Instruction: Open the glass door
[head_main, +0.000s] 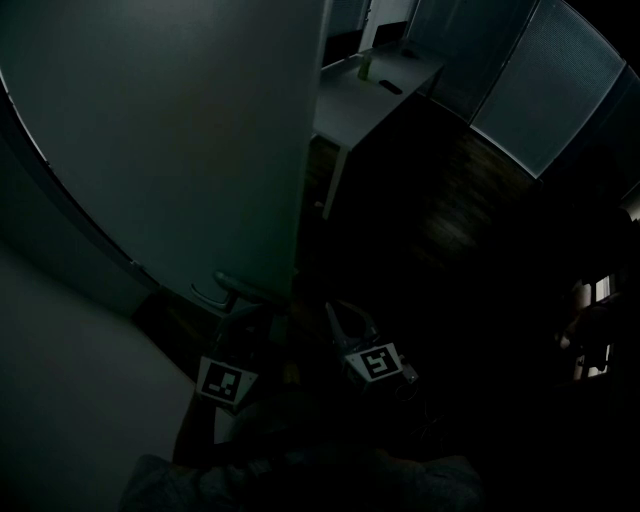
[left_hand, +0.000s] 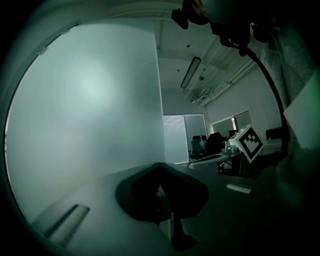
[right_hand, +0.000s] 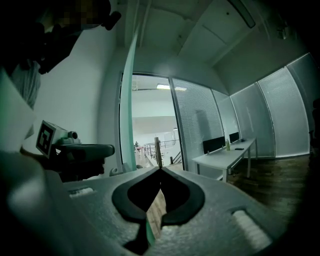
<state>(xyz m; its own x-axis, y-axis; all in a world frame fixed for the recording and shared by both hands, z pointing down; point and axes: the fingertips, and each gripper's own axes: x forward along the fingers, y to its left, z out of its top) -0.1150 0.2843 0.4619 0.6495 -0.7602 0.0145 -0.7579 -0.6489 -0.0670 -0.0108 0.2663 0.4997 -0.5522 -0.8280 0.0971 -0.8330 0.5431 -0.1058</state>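
At left, frosted glass door (head_main: 170, 130), handle (head_main: 222, 287) low near its free edge. Close by, left gripper (left_hand: 160, 165) pressed together, empty. Beside it, right gripper (right_hand: 160, 169) likewise closed on nothing. Farther right, white desk (head_main: 375, 85).

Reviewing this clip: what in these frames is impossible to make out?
Head view: darkness hides whether the left gripper touches the door handle.
Left gripper view: the frosted glass door hides whatever lies behind it.
Right gripper view: the items on the desk are too small to identify.
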